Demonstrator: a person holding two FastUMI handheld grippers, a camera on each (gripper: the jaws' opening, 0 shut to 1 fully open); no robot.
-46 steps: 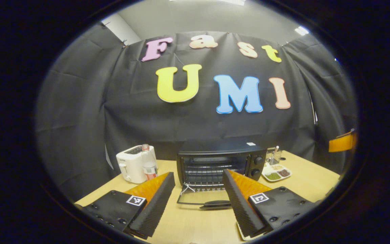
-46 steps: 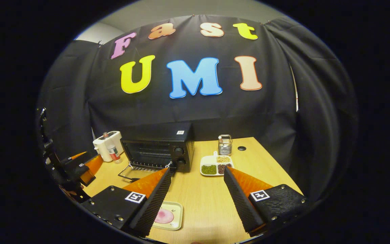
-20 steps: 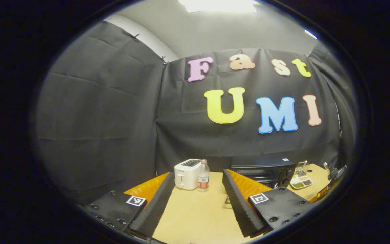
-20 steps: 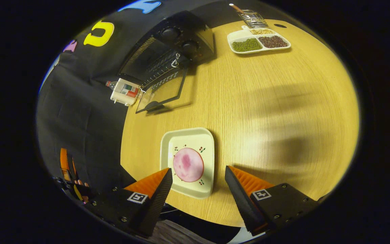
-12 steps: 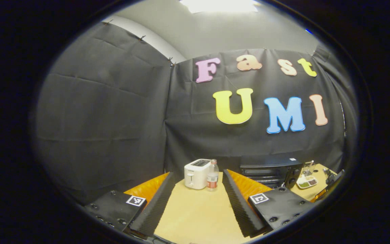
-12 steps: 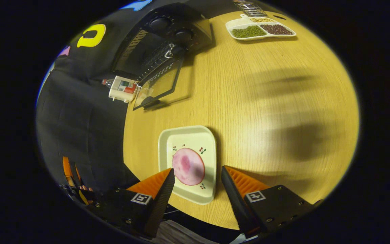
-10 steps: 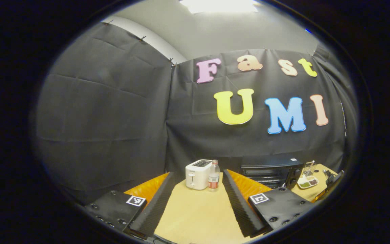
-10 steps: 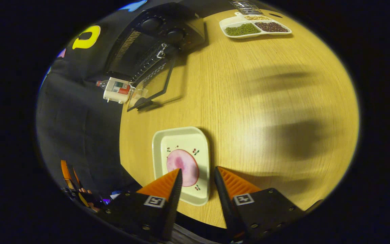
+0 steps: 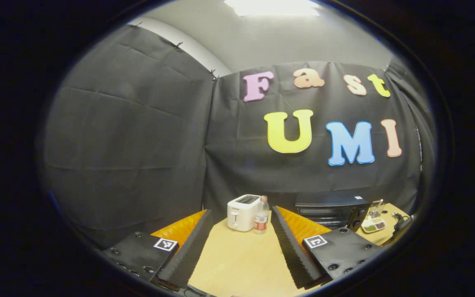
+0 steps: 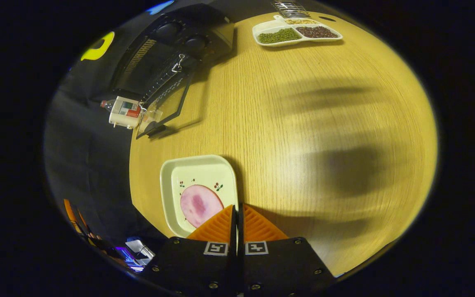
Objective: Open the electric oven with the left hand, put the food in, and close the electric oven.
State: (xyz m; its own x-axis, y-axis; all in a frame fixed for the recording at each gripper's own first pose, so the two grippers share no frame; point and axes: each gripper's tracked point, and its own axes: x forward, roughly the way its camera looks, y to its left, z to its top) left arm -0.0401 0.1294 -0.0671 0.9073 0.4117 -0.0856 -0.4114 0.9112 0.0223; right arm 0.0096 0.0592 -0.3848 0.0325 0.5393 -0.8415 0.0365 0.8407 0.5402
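In the right gripper view the desk (image 10: 303,123) spans the middle and right of the frame. The plate (image 10: 171,173) sits at lower centre-left near the desk's edge, with the food (image 10: 196,206) on it. The oven (image 10: 167,45) stands at upper left, its door (image 10: 165,105) lowered toward the plate. A toaster (image 10: 124,112) and a bottle (image 10: 104,104) lie left of the door. A divided tray (image 10: 297,32) sits at the top, right of the oven

Wood-grain table (image 10: 303,123), glossy plate (image 10: 167,173), glass oven door (image 10: 167,105)
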